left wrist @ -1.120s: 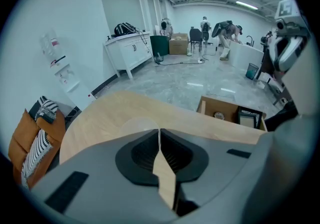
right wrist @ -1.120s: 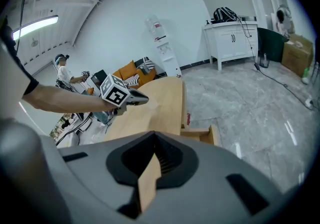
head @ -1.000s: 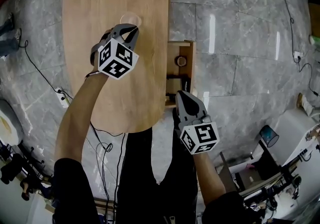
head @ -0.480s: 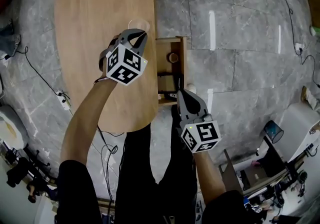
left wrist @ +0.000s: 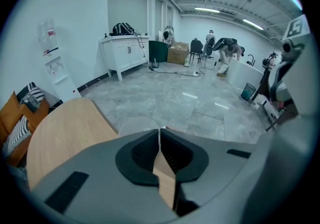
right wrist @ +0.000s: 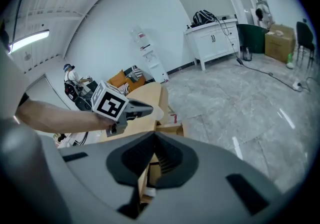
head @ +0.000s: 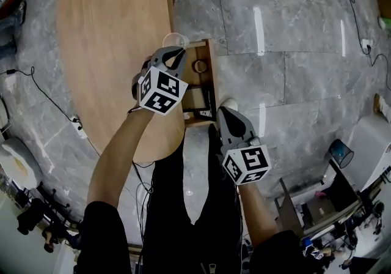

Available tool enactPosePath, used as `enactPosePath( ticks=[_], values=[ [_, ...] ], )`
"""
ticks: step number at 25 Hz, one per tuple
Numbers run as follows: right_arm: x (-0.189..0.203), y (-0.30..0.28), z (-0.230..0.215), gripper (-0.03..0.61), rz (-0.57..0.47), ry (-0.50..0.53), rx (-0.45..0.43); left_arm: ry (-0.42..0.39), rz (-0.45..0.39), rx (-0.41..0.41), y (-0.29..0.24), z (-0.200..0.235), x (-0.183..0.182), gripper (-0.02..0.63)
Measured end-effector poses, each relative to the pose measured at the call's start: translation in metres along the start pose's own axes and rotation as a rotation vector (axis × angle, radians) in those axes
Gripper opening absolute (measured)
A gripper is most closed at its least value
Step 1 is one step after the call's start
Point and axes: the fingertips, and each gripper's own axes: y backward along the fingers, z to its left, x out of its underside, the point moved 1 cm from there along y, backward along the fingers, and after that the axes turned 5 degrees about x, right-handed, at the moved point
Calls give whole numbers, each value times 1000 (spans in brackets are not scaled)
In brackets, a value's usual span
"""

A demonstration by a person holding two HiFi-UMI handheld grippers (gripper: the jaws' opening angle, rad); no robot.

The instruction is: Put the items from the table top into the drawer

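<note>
since the left gripper (head: 175,51) is clamped on the rim of the clear round plastic cup (head: 175,38) just beside the far end of the open wooden drawer (head: 211,77), lower it well inside before releasing; the right gripper (head: 225,114) is closed, empty.

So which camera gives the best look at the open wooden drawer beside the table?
The head view: it looks down into the open wooden drawer, with a ring-shaped item inside. The right gripper view catches only part of it, side-on; the left gripper view shows almost none.
</note>
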Motion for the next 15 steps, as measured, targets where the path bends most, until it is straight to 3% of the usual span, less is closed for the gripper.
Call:
enactPosePath(
  ticks=[15],
  values=[
    [19,32,-37,9,5,-24,15,-9,104,39,-37,-70,36,23]
  ],
)
